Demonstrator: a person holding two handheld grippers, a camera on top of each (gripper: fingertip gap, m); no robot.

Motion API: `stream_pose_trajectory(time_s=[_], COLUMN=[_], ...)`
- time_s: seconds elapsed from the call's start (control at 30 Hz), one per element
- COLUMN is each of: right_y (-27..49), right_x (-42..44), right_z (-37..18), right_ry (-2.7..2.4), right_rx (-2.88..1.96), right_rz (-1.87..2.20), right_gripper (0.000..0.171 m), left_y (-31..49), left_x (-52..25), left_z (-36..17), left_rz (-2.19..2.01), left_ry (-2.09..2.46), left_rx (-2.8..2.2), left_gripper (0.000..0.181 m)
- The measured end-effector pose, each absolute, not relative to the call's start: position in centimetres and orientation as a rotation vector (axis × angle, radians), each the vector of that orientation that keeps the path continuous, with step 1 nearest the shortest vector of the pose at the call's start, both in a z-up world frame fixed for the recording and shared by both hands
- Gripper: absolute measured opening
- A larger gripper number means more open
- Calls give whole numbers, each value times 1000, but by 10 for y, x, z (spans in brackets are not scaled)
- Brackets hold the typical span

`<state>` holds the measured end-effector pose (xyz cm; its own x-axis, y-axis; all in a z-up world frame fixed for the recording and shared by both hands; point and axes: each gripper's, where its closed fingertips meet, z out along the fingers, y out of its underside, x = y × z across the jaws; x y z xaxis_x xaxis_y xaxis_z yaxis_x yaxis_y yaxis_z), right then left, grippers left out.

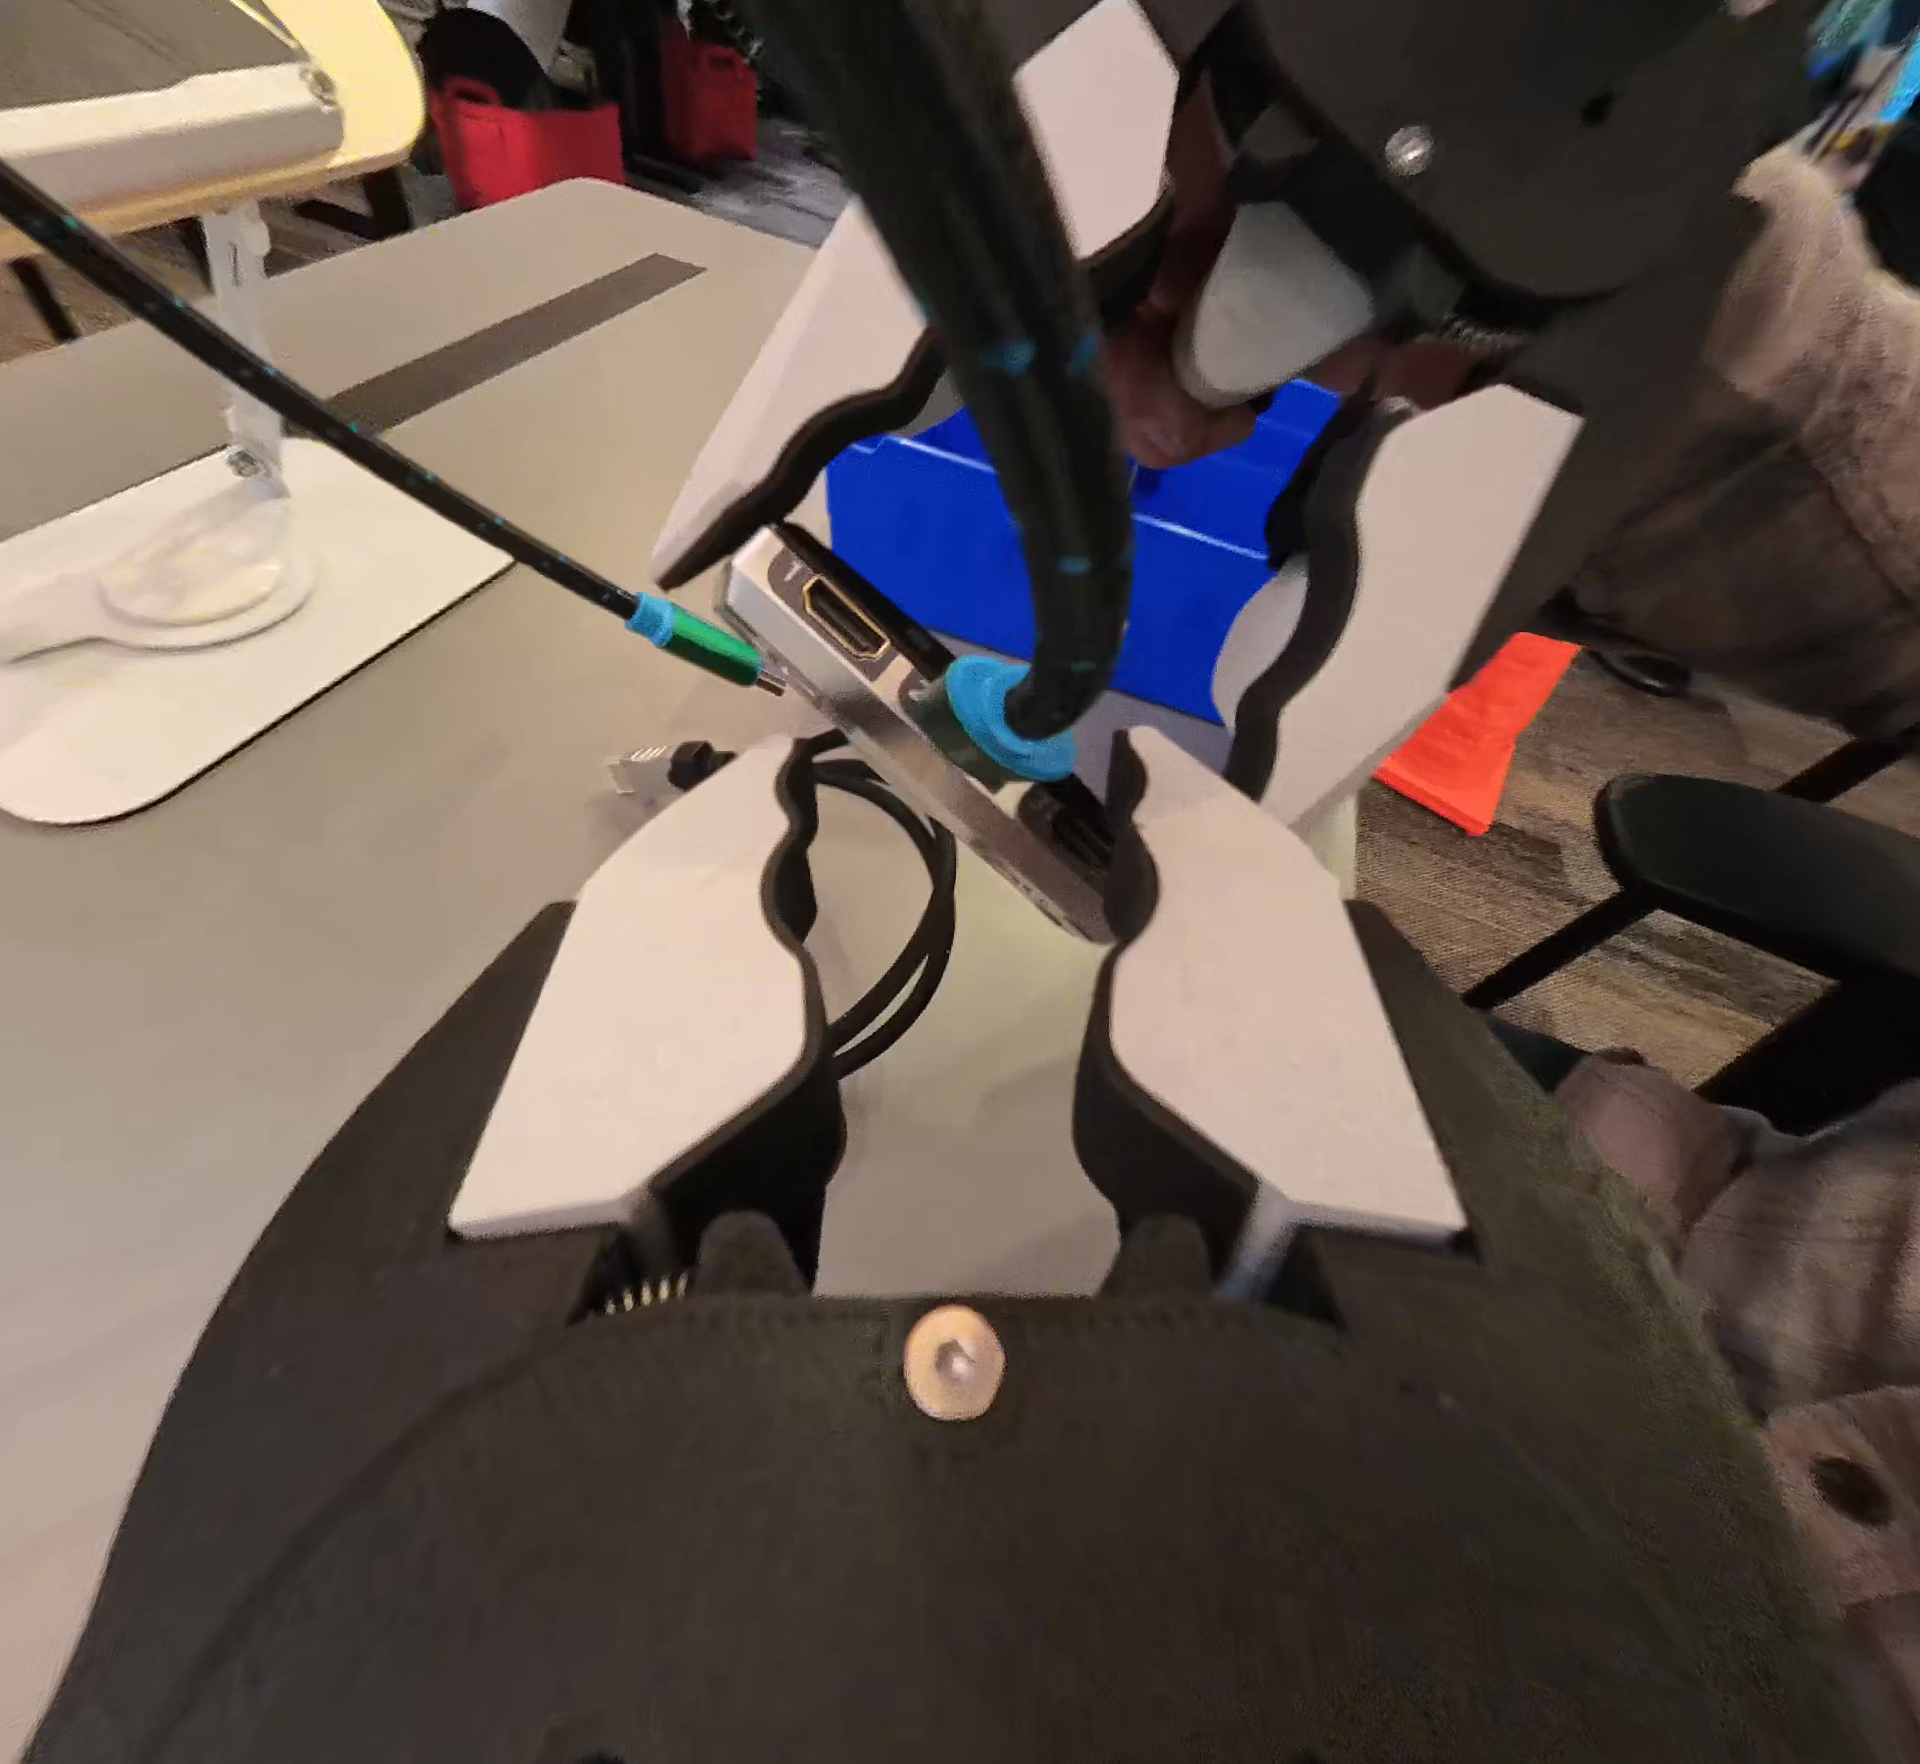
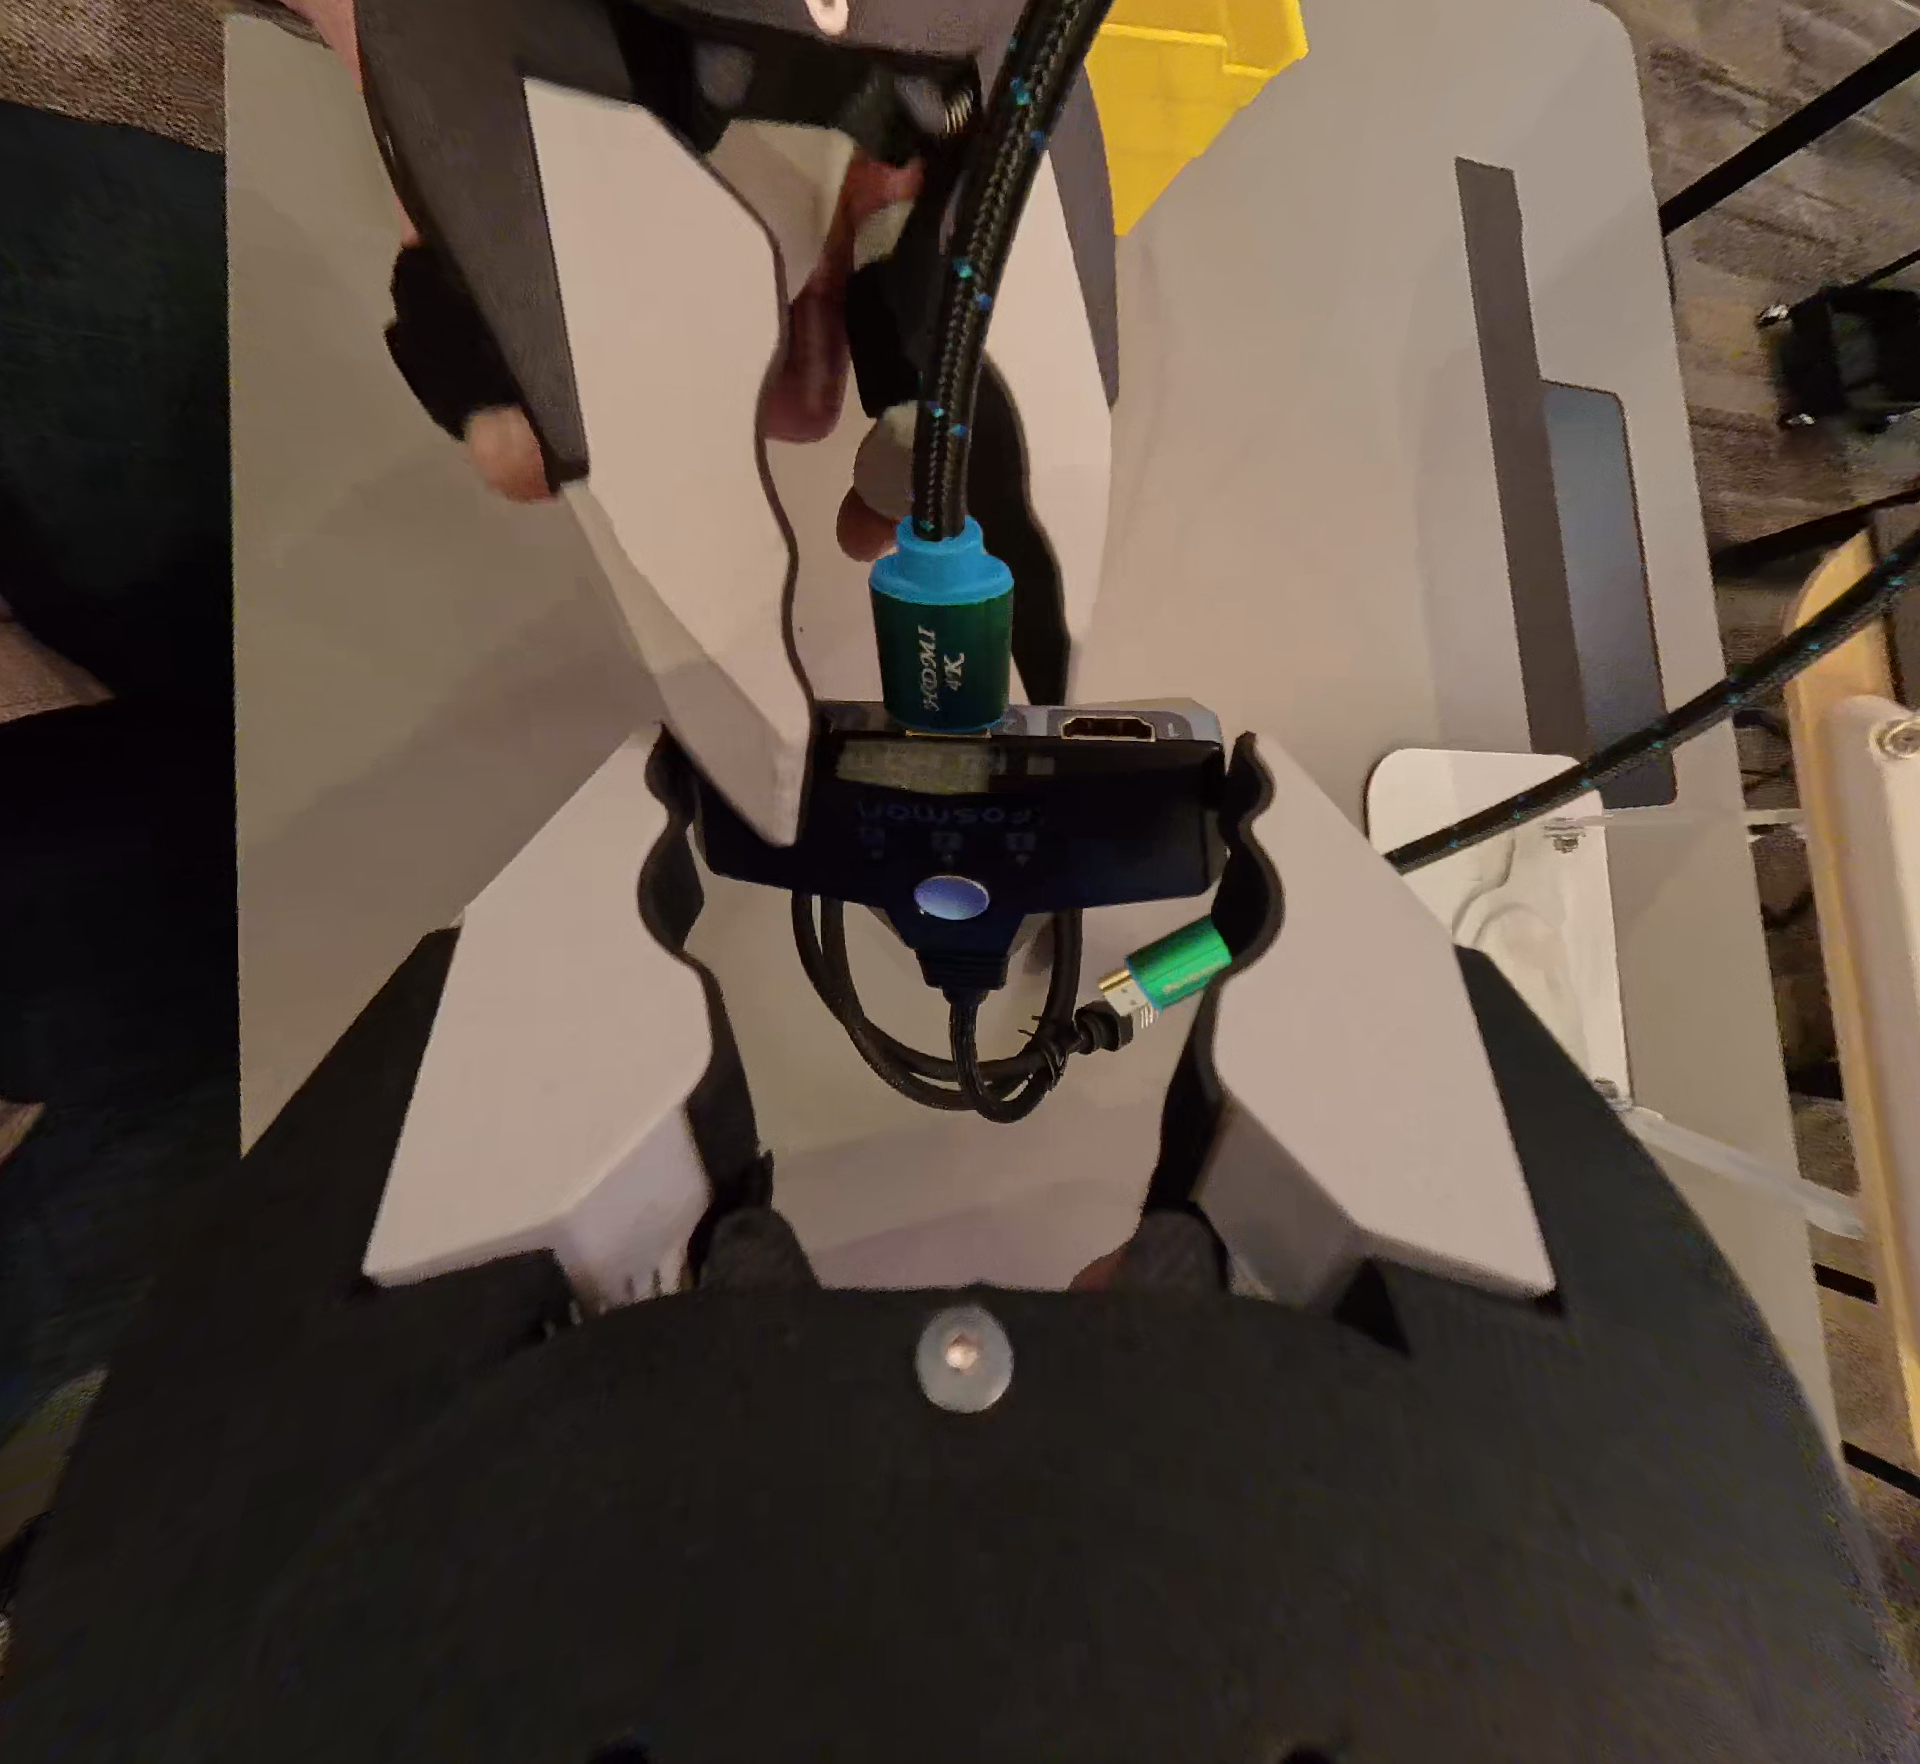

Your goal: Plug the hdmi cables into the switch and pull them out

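The black HDMI switch [image 2: 1091,831] is clamped end to end between my right gripper's [image 2: 956,784] fingers, above the grey table. In the left wrist view the switch [image 1: 894,758] shows tilted, with its silver port side up. A green plug with a blue collar [image 2: 940,644] on a braided cable sits in one port; the port [image 2: 1107,729] beside it is empty. My left gripper [image 1: 951,743] is open, with its jaws on either side of that plug [image 1: 992,722], one fingertip [image 2: 748,758] by the switch's end. A second green plug [image 1: 707,649] hangs loose close by.
The switch's own thin black lead [image 2: 935,1070] lies coiled on the table [image 1: 208,987]. A white laptop stand [image 1: 156,592] is at the left. A blue bin [image 1: 935,519] and a yellow bin [image 2: 1195,0] are beyond. A black chair [image 1: 1766,862] stands off the table edge. Only a small space, under 4 cm, lies between the two pairs of fingers.
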<state>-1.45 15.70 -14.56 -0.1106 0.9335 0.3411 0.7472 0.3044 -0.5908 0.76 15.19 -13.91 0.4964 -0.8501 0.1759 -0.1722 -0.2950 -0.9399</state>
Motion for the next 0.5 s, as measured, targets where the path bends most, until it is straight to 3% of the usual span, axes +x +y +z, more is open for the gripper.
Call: stream_pose_trajectory(time_s=[0.13,0.33,0.5], right_y=[159,160,157], right_x=[-17,-22,-15], right_z=[-148,-142,-125], right_ry=[-1907,-1841,-1842], right_rx=[-1477,-1451,-1421], right_rz=[240,268,367], right_gripper=[100,100,76], left_y=[153,152,155], left_x=[10,5,-4], left_z=[-146,-142,-145], left_rz=[-855,-869,-826], left_ry=[850,872,897], left_rx=[-1801,-1807,-1818], left_gripper=[40,35,23])
